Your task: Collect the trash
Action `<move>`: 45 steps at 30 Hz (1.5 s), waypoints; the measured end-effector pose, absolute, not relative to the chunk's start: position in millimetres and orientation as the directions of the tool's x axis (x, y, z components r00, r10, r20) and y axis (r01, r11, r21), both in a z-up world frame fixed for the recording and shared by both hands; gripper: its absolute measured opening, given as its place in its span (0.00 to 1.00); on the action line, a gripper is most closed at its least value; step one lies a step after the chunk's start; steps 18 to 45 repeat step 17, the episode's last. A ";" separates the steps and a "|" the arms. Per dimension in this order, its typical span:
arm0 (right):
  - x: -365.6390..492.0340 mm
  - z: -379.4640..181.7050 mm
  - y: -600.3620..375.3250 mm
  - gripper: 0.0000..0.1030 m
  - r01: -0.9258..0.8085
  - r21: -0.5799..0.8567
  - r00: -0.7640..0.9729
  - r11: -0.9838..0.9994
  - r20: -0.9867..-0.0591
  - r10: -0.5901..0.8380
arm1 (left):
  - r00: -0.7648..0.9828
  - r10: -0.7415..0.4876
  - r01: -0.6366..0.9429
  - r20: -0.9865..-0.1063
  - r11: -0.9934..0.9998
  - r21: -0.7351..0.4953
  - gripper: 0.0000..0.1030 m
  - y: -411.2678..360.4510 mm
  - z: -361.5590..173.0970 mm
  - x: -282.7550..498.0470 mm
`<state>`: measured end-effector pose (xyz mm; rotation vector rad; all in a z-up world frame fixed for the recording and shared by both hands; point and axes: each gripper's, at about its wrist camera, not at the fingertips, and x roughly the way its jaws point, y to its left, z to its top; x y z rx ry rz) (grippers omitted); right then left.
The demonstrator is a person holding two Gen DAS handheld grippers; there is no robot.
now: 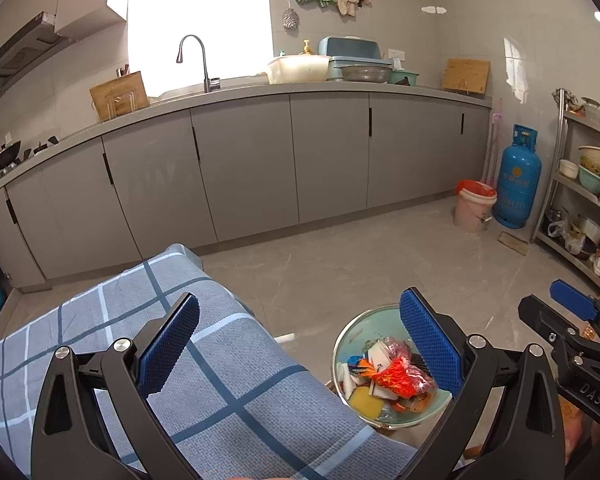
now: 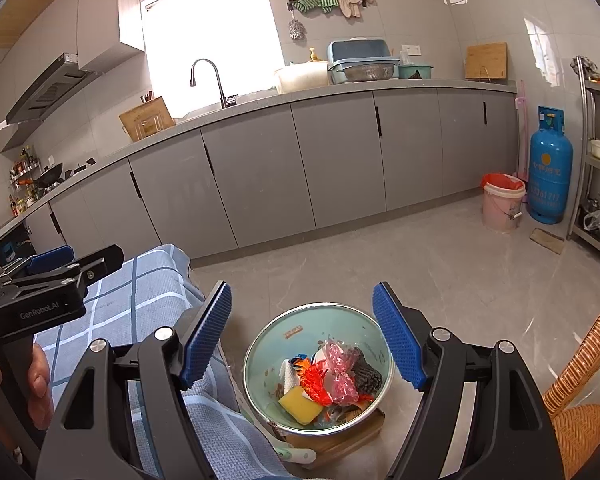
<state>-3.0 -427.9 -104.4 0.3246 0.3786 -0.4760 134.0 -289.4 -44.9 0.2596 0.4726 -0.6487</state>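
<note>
A pale green bin [image 2: 296,330] stands on the floor beside a table under a blue checked cloth [image 1: 228,380]. It holds trash: a yellow sponge [image 2: 300,404], red and pink wrappers [image 2: 328,380], a dark scrubber [image 2: 367,374] and white paper. The bin also shows in the left wrist view [image 1: 360,330]. My right gripper [image 2: 302,340] is open and empty, held above the bin. My left gripper [image 1: 300,344] is open and empty over the table's right edge, its right finger [image 1: 428,344] over the bin.
Grey kitchen cabinets [image 1: 244,160] run along the back under a counter with a sink tap [image 1: 196,60]. A pink bucket [image 2: 502,204] and a blue gas cylinder [image 2: 550,172] stand at the far right. A wicker chair [image 2: 584,392] is close on the right. A metal shelf rack [image 1: 584,184] stands by the right wall.
</note>
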 end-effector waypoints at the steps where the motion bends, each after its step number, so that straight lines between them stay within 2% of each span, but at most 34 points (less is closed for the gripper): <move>1: -3.1 -104.4 -427.9 0.71 0.498 0.213 0.822 0.840 -0.424 -0.380 | 0.698 -0.515 0.632 -0.497 0.769 0.091 0.96 -289.6 -44.8 133.7; 8: -7.2 -100.1 -427.7 0.75 0.506 0.211 0.821 0.837 -0.414 -0.392 | 0.705 -0.521 0.638 -0.481 0.762 0.110 0.96 -290.5 -43.3 128.2; 17: -11.2 -101.9 -427.0 0.79 0.524 0.195 0.809 0.829 -0.419 -0.413 | 0.675 -0.535 0.658 -0.507 0.748 0.087 0.96 -284.8 -45.0 129.2; 45: -11.2 -101.9 -427.0 0.79 0.524 0.195 0.809 0.829 -0.419 -0.413 | 0.675 -0.535 0.658 -0.507 0.748 0.087 0.96 -284.8 -45.0 129.2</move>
